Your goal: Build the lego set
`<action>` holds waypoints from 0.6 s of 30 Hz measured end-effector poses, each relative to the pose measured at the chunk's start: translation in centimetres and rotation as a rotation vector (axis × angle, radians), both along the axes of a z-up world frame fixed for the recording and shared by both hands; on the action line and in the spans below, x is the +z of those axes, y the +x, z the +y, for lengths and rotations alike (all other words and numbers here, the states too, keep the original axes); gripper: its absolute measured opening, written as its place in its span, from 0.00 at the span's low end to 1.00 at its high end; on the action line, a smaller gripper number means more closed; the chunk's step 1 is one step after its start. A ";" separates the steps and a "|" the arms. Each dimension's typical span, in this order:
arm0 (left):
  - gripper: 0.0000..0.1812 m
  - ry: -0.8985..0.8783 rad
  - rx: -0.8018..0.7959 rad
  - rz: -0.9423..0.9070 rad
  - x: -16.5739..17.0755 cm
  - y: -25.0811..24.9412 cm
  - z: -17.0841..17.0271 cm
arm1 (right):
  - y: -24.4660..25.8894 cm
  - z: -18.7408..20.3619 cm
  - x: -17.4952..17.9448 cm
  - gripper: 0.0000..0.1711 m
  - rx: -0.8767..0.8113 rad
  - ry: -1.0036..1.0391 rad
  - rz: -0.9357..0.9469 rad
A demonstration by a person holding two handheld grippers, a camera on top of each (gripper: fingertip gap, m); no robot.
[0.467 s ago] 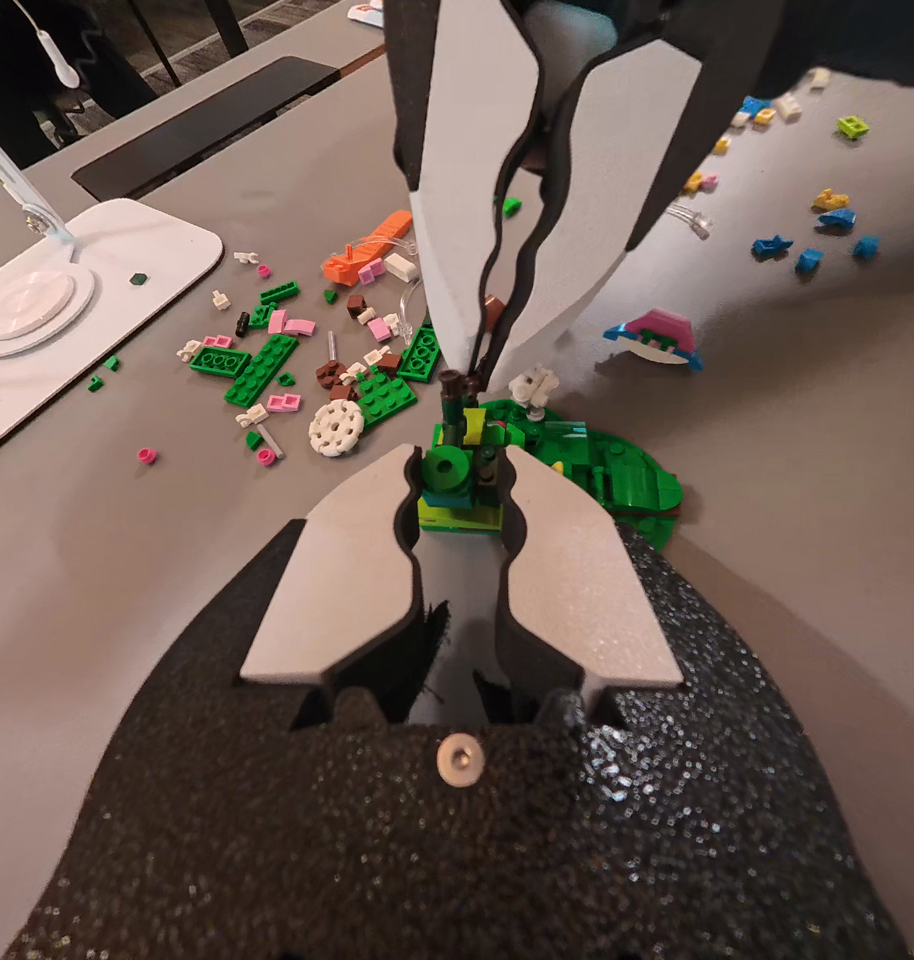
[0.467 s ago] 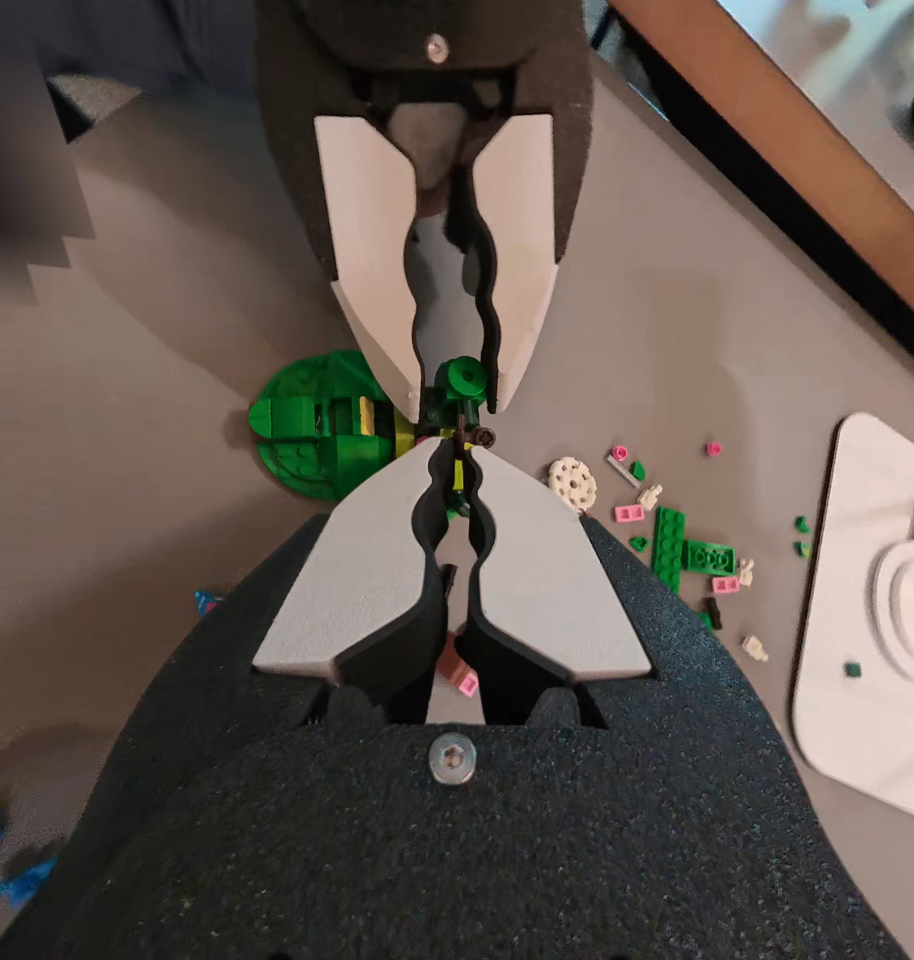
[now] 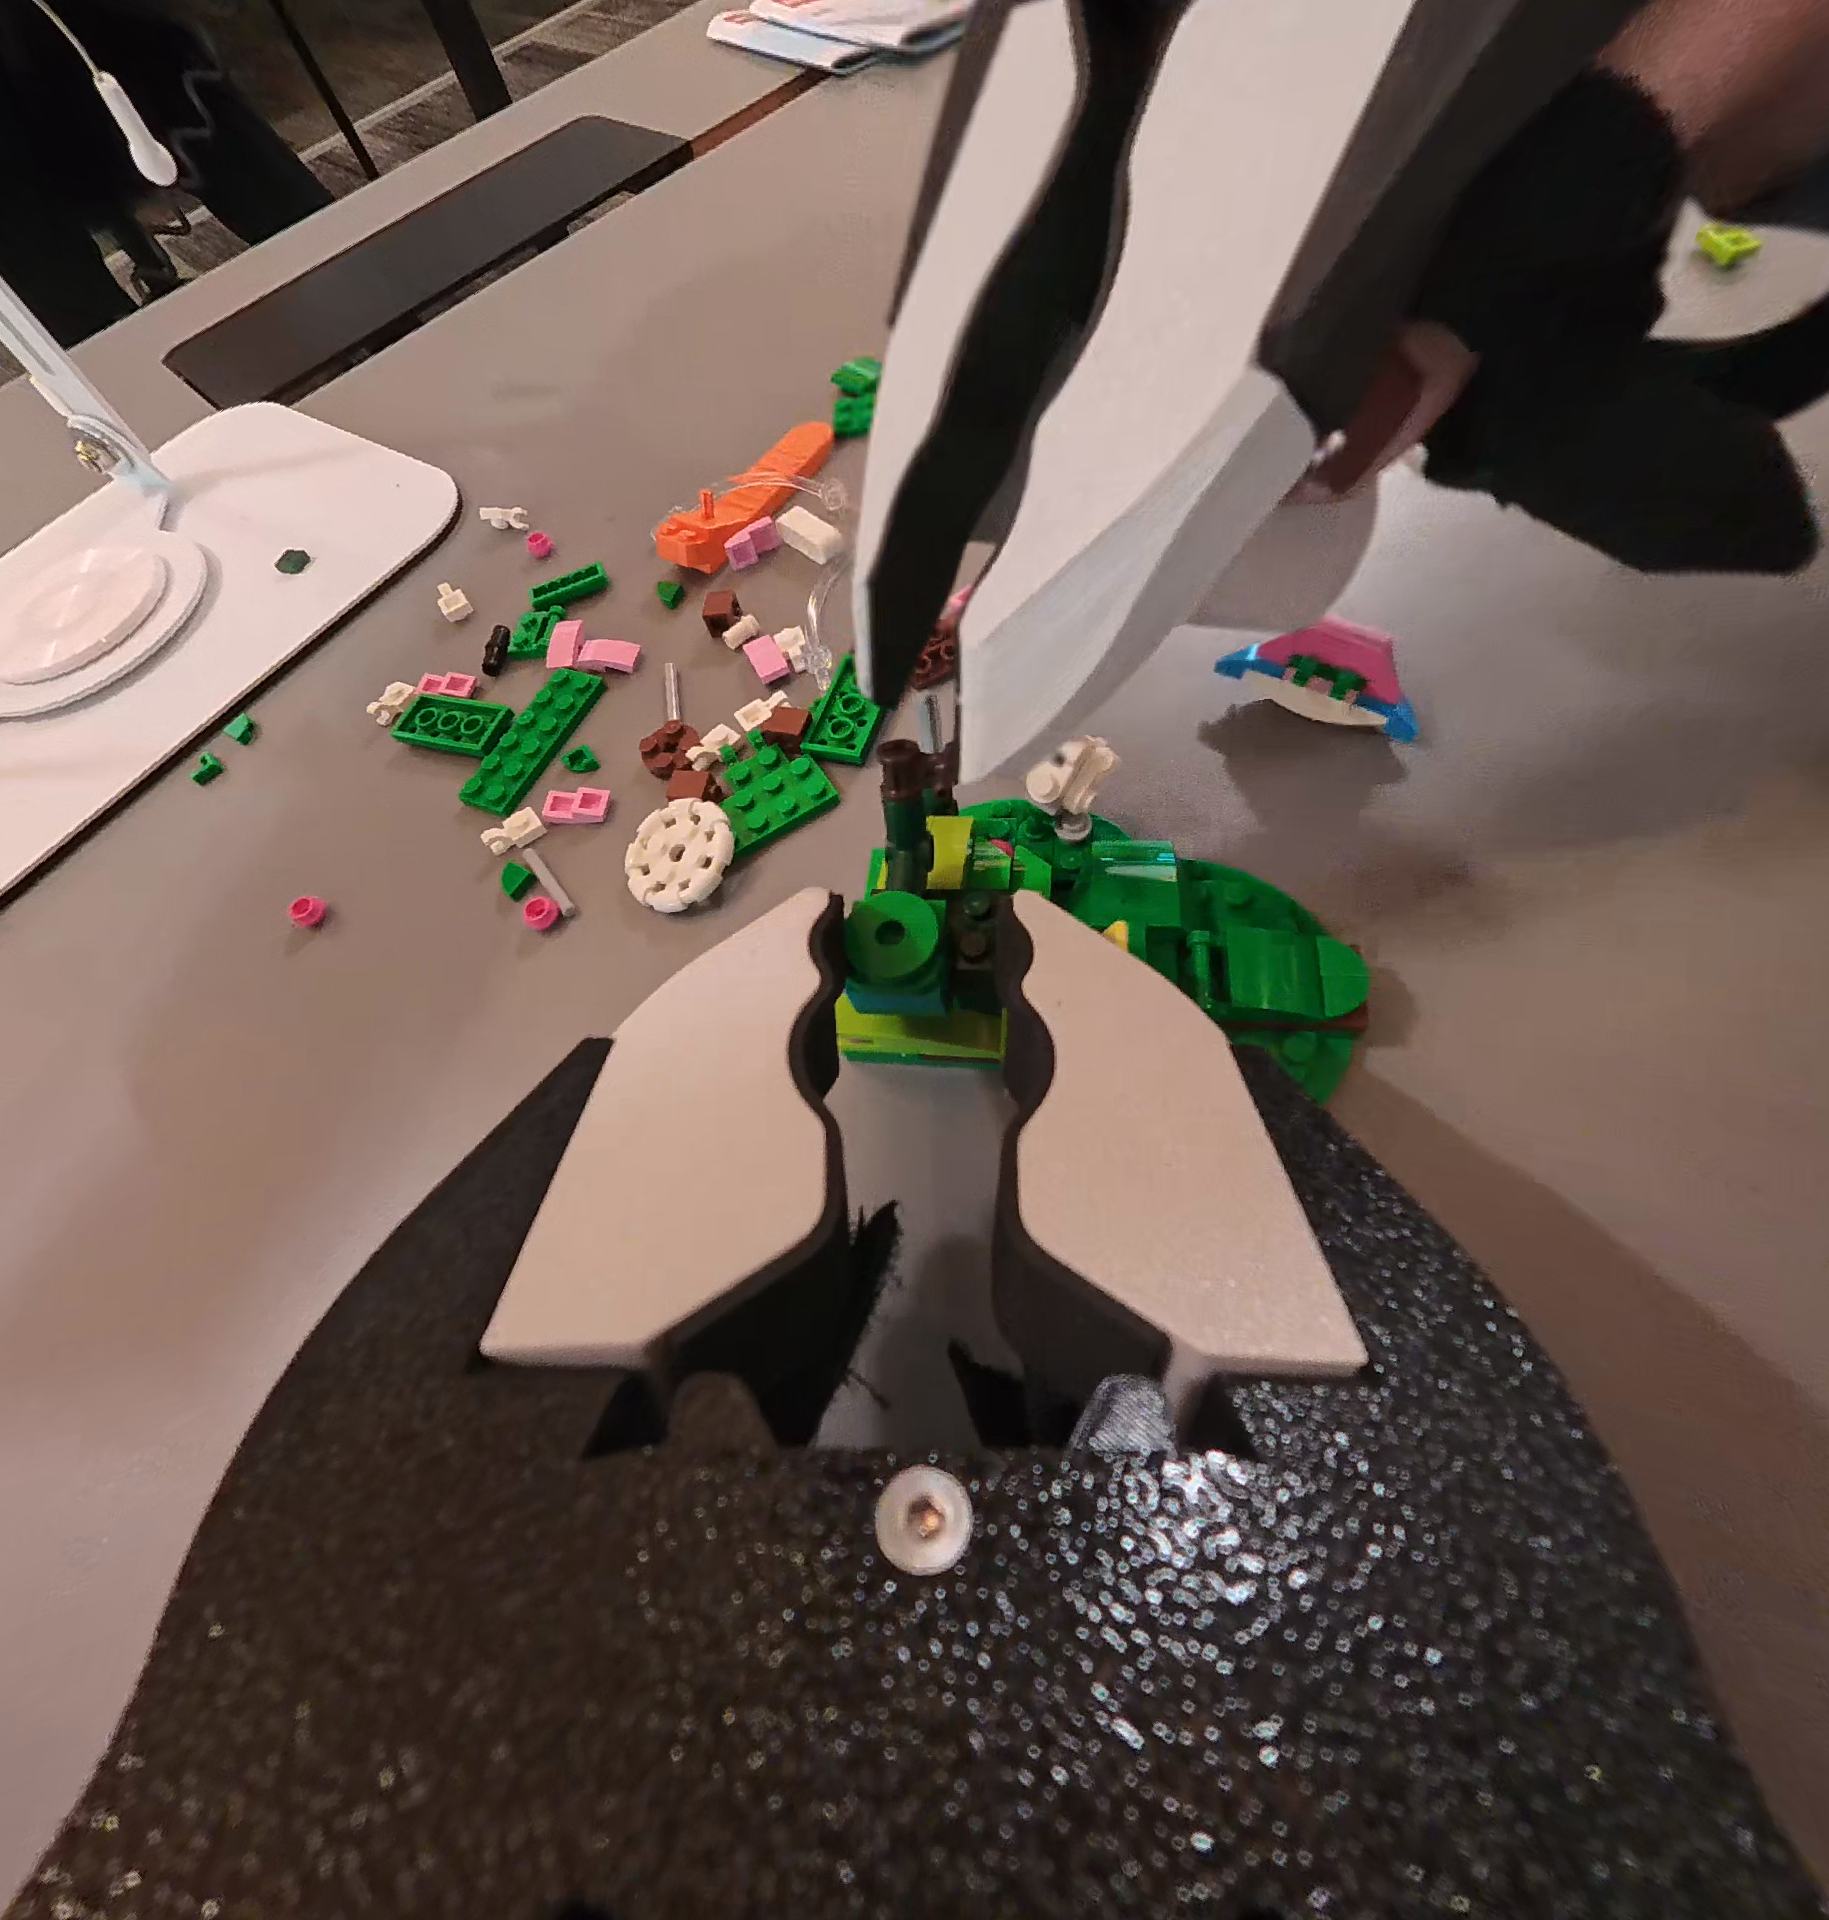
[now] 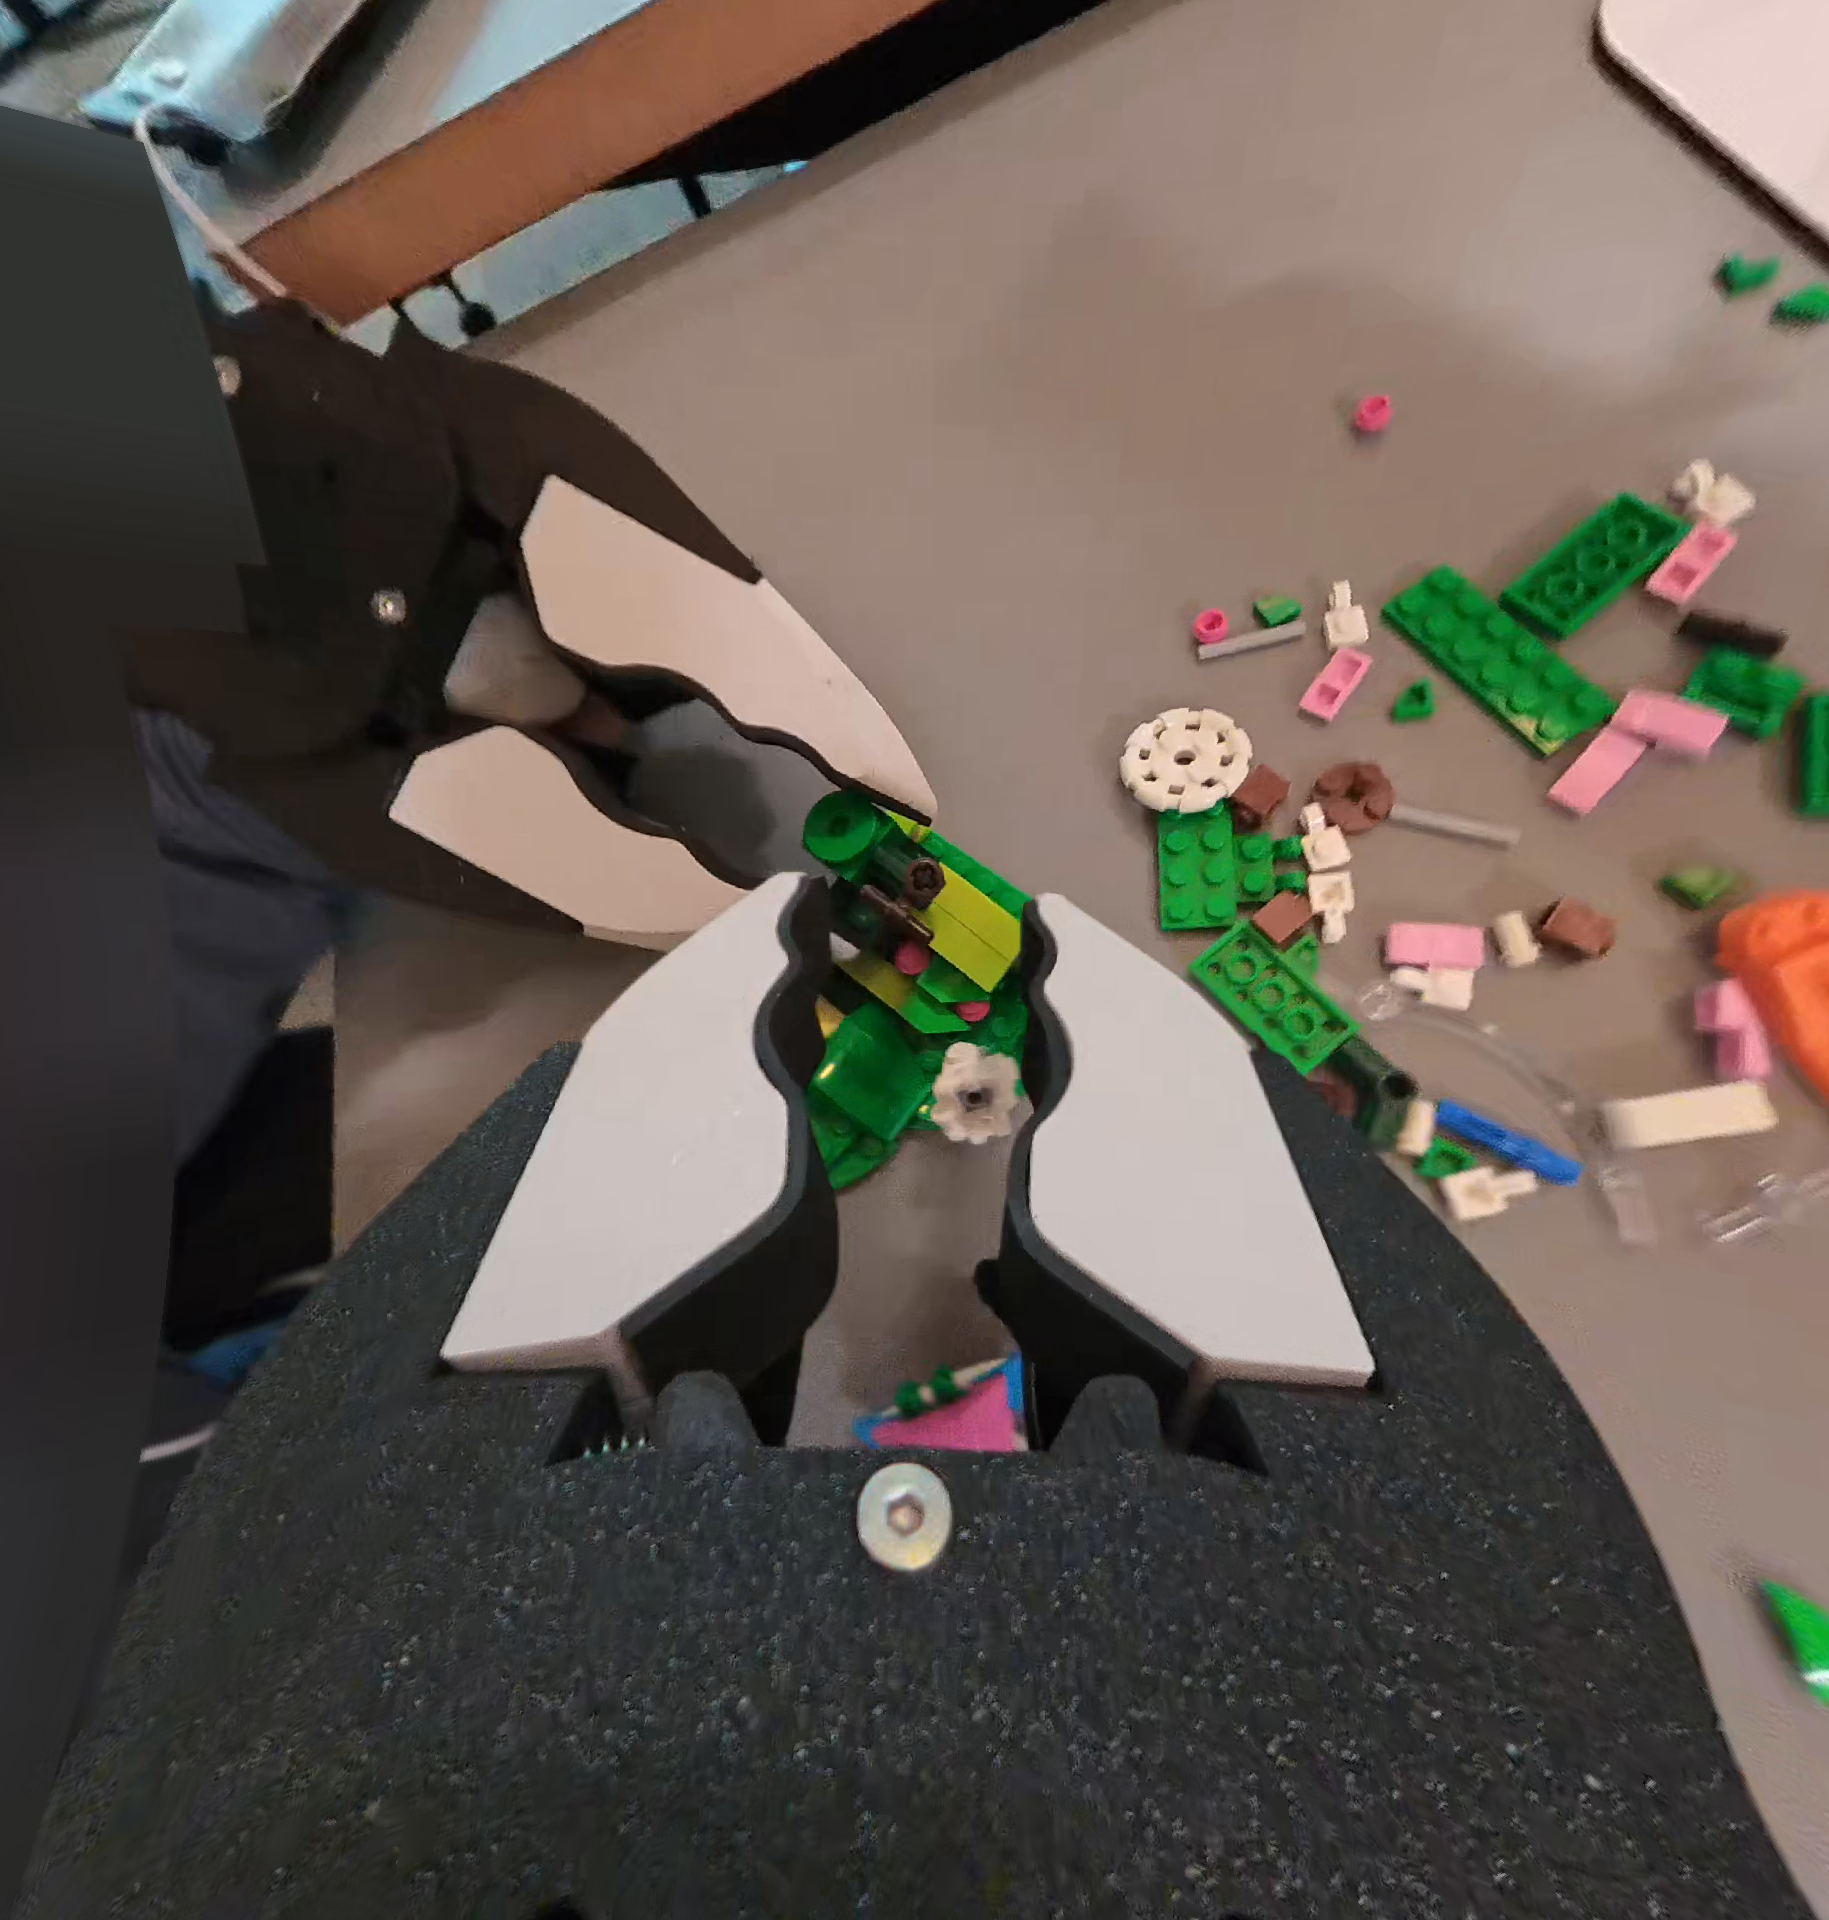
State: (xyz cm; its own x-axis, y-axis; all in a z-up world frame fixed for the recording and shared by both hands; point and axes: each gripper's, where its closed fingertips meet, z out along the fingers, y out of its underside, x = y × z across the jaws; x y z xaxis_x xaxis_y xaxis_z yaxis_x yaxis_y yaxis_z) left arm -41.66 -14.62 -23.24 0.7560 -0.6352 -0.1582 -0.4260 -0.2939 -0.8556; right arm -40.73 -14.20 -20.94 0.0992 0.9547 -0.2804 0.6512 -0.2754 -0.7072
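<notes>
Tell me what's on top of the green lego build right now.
On the green build: a white flower, a lime brick, and a dark stem with brown tip. The left claw grips its green round end; underneath is hidden.

I look all over and I find no words, numbers or signs that I can read on anything here.

The left wrist view looks forward and down along its own tongs [image 3: 920, 956], close over the grey matte surface [image 3: 1575, 935], facing the far edge with its inset black panel. The right wrist view looks down more steeply from the opposite side, equally near. Both share the green brick-built lego model [image 3: 1149, 914] [image 4: 920, 987] and the scattered loose bricks [image 3: 536, 727] [image 4: 1492, 665] beside it.
</notes>
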 end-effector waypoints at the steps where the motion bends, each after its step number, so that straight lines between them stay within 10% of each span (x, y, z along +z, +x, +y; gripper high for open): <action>1: 0.15 0.001 0.001 0.001 0.0 0.0 0.0 | -0.1 -0.2 -0.1 0.20 -0.028 -0.018 -0.006; 18: 0.15 0.002 -0.002 0.002 0.0 -0.1 0.0 | -0.6 -0.4 -1.2 0.08 0.061 0.079 -0.050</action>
